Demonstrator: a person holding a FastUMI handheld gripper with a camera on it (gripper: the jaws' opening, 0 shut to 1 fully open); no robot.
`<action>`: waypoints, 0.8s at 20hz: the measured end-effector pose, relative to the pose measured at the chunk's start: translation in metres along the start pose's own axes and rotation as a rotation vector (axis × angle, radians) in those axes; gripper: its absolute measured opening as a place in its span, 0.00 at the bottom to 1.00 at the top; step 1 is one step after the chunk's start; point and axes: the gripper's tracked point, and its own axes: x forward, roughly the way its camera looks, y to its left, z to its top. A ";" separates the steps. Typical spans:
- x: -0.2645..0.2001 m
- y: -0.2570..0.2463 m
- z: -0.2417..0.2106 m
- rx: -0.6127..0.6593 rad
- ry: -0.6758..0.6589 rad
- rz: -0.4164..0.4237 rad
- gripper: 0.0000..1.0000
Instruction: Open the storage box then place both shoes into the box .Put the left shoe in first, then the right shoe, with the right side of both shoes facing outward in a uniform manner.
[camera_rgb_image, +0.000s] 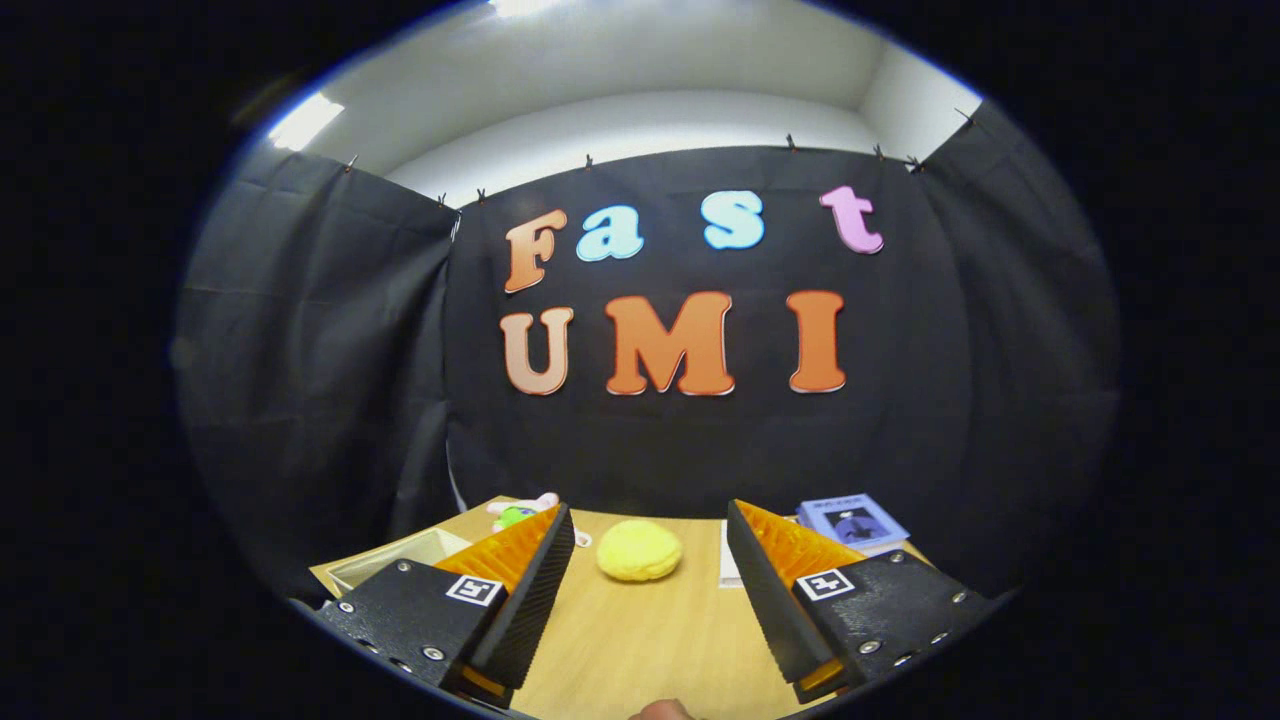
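Observation:
My gripper (650, 520) is open, its two fingers spread wide above a wooden table (650, 640) with nothing between them. A yellow rounded soft object (640, 550) lies on the table just ahead of the fingers, in line with the gap. A shallow pale box or tray (395, 558) sits beyond the left finger, partly hidden by it. I cannot make out any shoes.
A small pink and green toy (520, 511) lies behind the left finger. A blue booklet (852, 520) rests at the back right, with a white sheet edge (728, 570) beside the right finger. A fingertip of a person's hand (660, 710) shows at the near table edge.

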 end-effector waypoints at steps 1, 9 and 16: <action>-0.008 -0.009 0.006 -0.013 -0.029 -0.010 0.92; -0.038 -0.055 0.034 -0.078 -0.152 -0.064 0.94; -0.040 -0.077 0.042 -0.121 -0.184 -0.089 0.95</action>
